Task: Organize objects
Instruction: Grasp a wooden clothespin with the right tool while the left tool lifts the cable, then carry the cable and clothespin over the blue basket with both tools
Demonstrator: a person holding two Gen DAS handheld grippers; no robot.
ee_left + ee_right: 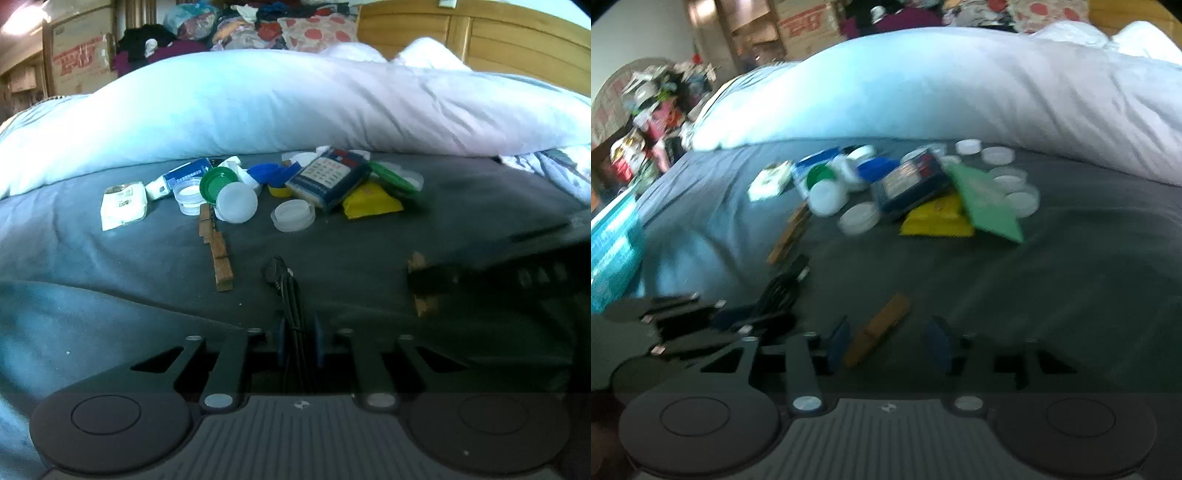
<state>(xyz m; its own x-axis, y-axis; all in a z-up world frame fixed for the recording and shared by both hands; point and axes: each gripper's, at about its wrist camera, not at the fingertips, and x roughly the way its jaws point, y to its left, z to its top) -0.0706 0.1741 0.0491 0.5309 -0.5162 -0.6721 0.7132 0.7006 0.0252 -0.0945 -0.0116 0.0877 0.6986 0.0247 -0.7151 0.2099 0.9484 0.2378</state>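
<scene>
Lying low over the bed [110, 266], the left claw [299, 343] pinches a black cable [284, 280]; the right claw [888, 343] (blurred) hangs spread around a wooden clothespin [879, 328].

A bed [351, 266] covered with a dark grey sheet carries everything. A bulky white duvet [295, 103] lies bunched across its far side. In front of the duvet sits a loose cluster: a white wipes packet [123, 205] at the left, a blue-and-white box [184, 175], a green lid [216, 184], a white lid [236, 202] leaning against it, a clear round lid [293, 215], a blue cap [267, 172], a dark blue packet [327, 179] resting partly on a yellow pouch [371, 202], and a green sheet [988, 201]. Nearer, wooden clothespins [218, 249] lie end to end, with a black cable [282, 277] beside them. Another clothespin [877, 328] lies apart on the sheet.
</scene>
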